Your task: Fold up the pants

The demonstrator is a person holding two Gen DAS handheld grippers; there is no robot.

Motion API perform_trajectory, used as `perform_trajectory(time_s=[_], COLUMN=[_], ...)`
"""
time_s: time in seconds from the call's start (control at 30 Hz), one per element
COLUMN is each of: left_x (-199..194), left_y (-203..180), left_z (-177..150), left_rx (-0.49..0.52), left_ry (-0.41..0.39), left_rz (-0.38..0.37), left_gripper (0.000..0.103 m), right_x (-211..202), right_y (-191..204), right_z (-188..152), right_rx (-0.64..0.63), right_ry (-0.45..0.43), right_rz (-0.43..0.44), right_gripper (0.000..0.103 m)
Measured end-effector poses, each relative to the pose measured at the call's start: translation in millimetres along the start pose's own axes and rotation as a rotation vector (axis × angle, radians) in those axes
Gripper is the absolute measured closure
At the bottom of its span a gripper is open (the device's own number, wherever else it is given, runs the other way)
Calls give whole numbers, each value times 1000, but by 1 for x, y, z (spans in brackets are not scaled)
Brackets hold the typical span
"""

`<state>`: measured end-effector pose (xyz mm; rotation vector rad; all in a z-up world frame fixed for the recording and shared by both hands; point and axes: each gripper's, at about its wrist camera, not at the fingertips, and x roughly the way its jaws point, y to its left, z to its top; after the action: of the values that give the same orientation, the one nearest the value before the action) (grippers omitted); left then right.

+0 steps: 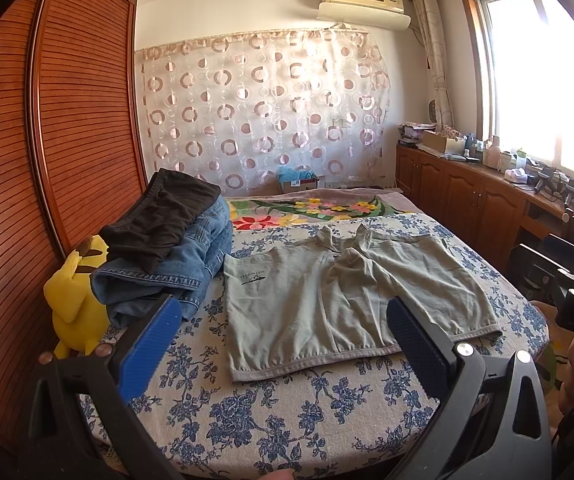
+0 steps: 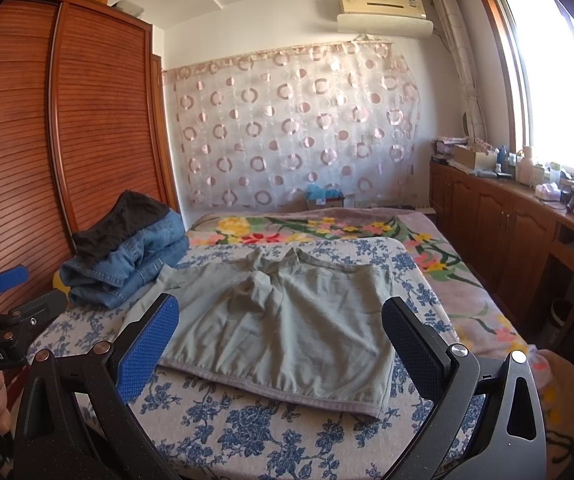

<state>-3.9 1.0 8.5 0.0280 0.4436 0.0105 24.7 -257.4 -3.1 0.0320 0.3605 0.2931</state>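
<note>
Bedroom, blue-floral bedspread [image 1: 287, 412]. Grey-green pants [image 1: 347, 300] lie flat, unfolded, wrinkled at crotch, hem toward cameras, right of jeans pile [image 1: 175, 264]. Left gripper [image 1: 283, 340] and right gripper [image 2: 283, 340] spread wide, empty, above near hem.

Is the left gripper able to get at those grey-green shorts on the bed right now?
Probably yes. The left gripper is open, holds nothing, and faces the shorts, which lie flat with nothing on top. The jeans pile sits off to the side.
</note>
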Motion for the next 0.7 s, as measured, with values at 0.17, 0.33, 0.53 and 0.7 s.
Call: perform_trajectory(time_s=[0.17,0.33,0.53,0.7], left_x=[0,-1,-2,-1], left_y=[0,0,0,0], left_z=[0,1,2,3], left_rx=[1,1,2,1], left_ry=[-2,-4,-6,10], left_rz=[0,-1,0,-3], left_gripper=[0,0,0,0], right_x=[0,0,0,0], right_y=[0,0,0,1], right_z=[1,0,0,-1], right_rx=[0,0,1,0], right_ry=[1,0,0,2], right_rz=[0,2,1,2], right_gripper=[0,0,0,0])
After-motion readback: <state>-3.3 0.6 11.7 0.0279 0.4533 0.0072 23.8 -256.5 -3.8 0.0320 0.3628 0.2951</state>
